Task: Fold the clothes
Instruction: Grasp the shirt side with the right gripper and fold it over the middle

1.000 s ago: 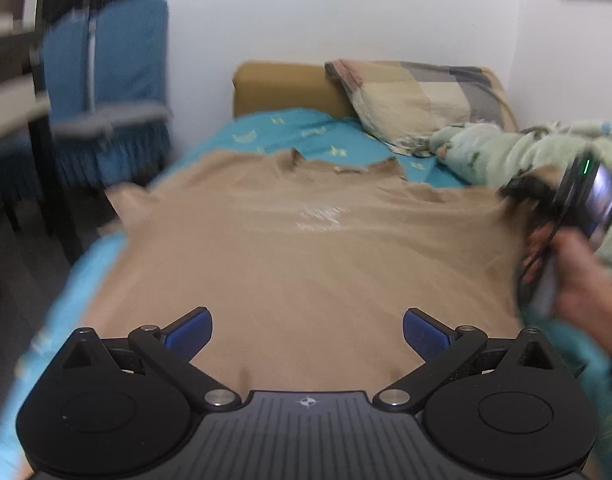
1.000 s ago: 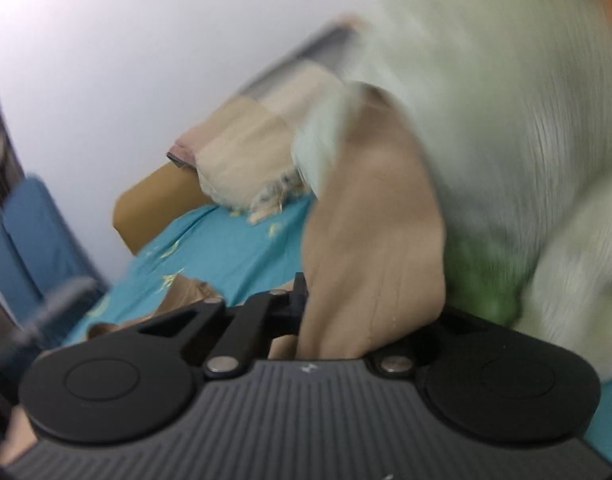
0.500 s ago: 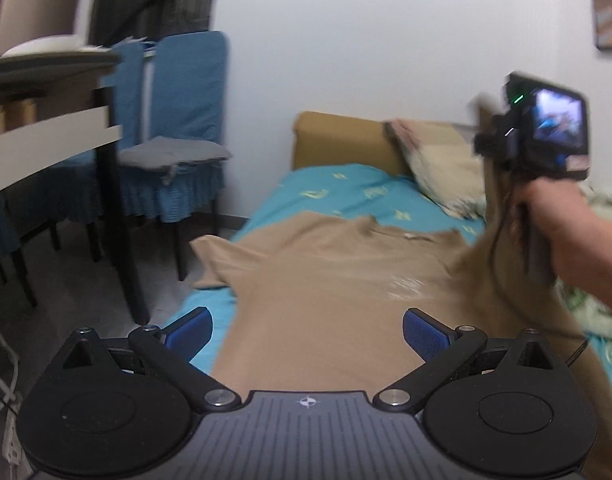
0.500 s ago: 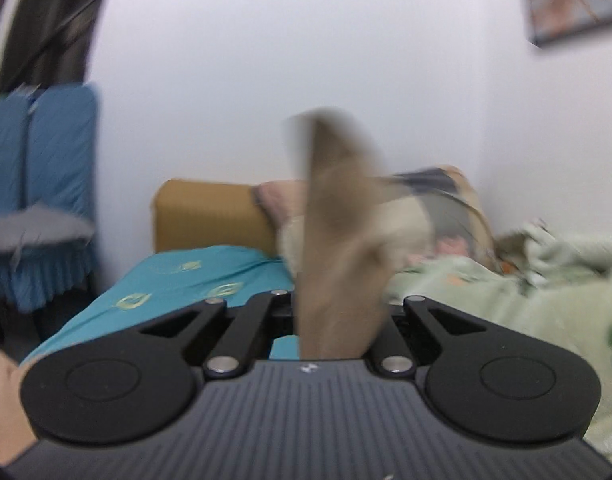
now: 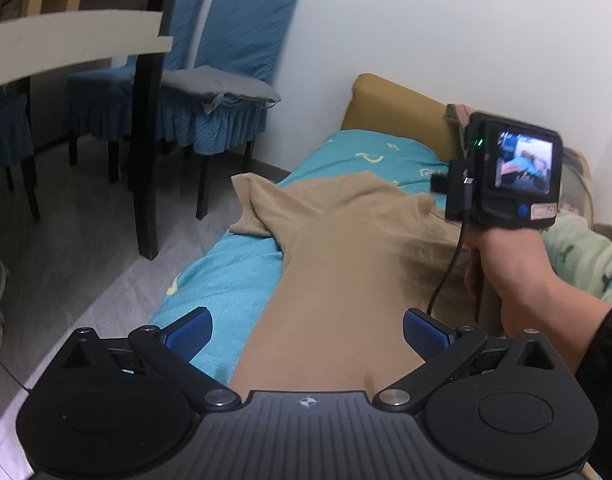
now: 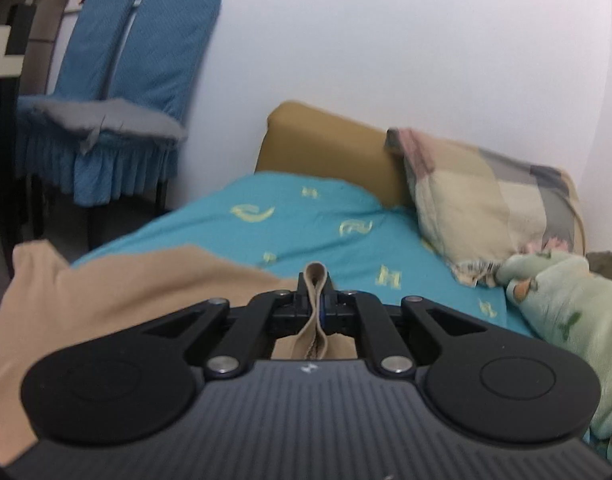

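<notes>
My right gripper (image 6: 315,292) is clamped on a folded edge of the tan shirt (image 5: 345,264); the cloth stands up in a narrow loop between the pads, and from the left wrist view the right hand (image 5: 505,264) carries that edge over the middle of the garment. My left gripper (image 5: 306,334) hangs released above the near end of the shirt, blue pads (image 5: 190,332) spread wide with nothing between them.

The shirt lies lengthwise on the teal bedsheet (image 6: 306,216), its left sleeve (image 5: 254,208) draped toward the bed's left edge. To the far right sit a patchwork pillow (image 6: 477,216) and a heap of pale green clothes (image 6: 565,320), near the shirt but apart from it. Blue-covered chairs (image 5: 226,60) and a dark table leg (image 5: 146,152) stand off to the left, beyond the bed.

I judge this to be the first side fold: the right side is being brought across toward the left. How much of the right side has come over I cannot quite tell, since the hand hides it. Next I would lay the edge down flat along the shirt's length, let go, and smooth the crease.
</notes>
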Demonstrator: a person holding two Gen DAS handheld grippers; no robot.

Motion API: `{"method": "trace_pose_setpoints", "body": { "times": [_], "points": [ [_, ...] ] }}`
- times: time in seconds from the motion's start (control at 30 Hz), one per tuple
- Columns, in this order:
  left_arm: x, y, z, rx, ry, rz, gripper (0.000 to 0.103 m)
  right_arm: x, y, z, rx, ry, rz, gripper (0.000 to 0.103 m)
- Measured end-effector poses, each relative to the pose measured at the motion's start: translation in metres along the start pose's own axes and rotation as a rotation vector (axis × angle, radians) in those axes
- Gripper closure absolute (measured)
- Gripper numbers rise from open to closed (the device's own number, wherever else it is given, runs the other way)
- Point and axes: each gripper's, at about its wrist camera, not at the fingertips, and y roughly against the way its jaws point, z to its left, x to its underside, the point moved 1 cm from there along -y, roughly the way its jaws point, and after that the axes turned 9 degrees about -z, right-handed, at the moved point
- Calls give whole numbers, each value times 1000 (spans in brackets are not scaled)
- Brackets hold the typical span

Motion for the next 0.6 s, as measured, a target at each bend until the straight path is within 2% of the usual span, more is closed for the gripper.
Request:
{"method": "trace_pose_setpoints", "body": {
  "times": [0.13, 0.3, 0.33, 0.37, 0.43, 0.53, 0.6],
  "points": [
    [1, 0, 0, -13, -1, -14, 1, -23, -15, -4, 21, -55, -46, 97],
    [1, -10, -4, 3, -38, 5, 1, -27, -27, -15, 23, -203, 2, 93],
    [1, -12, -5, 7, -46, 8, 1, -26, -25, -18, 20, -238, 12, 75],
    [1, -13, -7, 7, -55, 5, 1, -23, -22, -22, -2, -277, 19, 35],
    [0, -15, -9, 13, -68, -1, 1, -18, -13, -30, -61, -359, 29, 0],
    [0, -15, -12, 30, -81, -9, 1, -17, 12, -38, -128, -384, 33, 0],
    [0, -12, -14, 49, -91, -16, 1, -17, 39, -46, -137, -367, 27, 0]
  ]
}}
